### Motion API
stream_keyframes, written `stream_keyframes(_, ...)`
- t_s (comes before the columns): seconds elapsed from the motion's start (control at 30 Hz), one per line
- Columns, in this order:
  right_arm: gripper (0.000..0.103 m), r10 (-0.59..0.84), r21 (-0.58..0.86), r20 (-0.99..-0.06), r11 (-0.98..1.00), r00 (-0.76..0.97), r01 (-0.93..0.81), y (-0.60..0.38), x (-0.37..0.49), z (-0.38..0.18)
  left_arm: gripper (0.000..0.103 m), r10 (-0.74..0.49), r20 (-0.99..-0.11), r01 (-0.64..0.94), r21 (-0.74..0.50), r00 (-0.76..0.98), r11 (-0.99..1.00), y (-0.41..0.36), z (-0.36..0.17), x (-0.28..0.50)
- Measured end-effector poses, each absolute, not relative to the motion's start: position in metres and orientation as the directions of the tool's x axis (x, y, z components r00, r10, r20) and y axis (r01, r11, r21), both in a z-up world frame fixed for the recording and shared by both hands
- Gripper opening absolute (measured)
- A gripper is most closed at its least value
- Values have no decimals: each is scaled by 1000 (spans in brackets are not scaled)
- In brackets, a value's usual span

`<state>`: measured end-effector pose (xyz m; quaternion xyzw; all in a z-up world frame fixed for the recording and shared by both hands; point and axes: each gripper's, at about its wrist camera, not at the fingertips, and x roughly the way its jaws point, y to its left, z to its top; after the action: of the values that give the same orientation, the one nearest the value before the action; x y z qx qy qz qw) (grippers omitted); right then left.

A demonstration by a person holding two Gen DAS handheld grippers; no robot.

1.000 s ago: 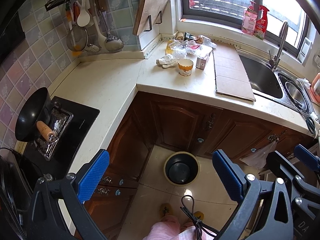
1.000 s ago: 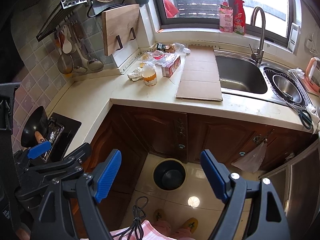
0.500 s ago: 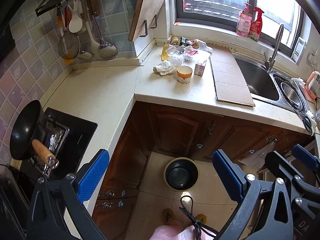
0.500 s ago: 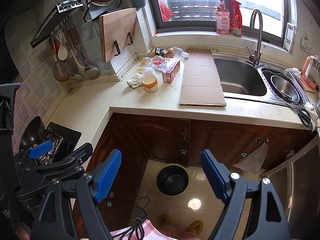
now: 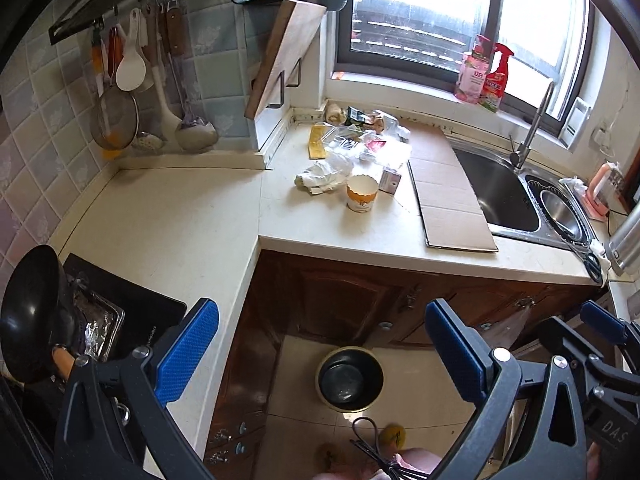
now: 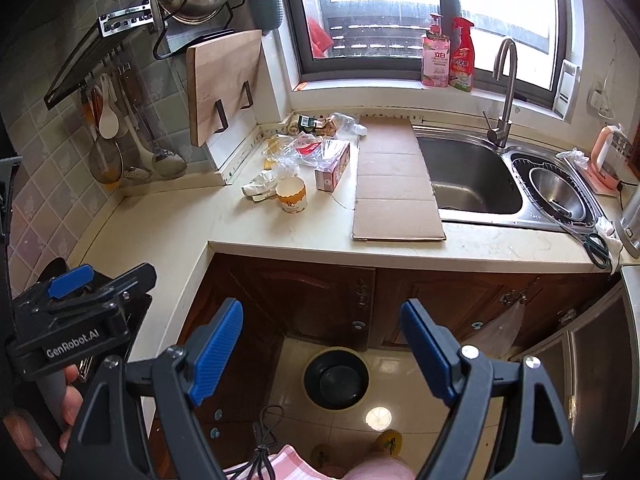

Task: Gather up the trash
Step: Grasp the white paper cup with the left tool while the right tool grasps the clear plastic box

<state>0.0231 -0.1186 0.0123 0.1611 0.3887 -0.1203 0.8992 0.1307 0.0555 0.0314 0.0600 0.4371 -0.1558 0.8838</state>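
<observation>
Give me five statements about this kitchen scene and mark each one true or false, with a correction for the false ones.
1. Both tools, left tool and right tool, are open and hold nothing. True.
2. The paper cup lies inside the sink. False: it stands on the counter, beside the crumpled tissue.
3. A flattened cardboard sheet lies on the counter right next to the sink. True.
4. The trash bin sits on the counter. False: it stands on the floor in front of the cabinets.
5. The cutting board lies flat on the counter. False: it hangs upright against the wall.
</observation>
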Motion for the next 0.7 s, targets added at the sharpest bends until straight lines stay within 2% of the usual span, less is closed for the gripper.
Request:
stream_keyframes(0.07,83,-106,183,-736,920,669,346,-125,31,15,102,-240,-797,310,-70,554,948,64,31,140)
stream_keyframes(0.33,83,-117,159,-725,931,679,329,-170,88,17,102,-238,-794,267,-100,559,958,64,22,178)
stream_keyframes(0.5,82,-26,225,-735,933,678,280,-217,146,6,102,-244,-801,259,-116,546,959,31,7,214)
stream_keyframes(0.7,78,55,260,-763,938,644,228,-269,227,-20,102,-201,-858,217,-107,473,970,-26,-37,283)
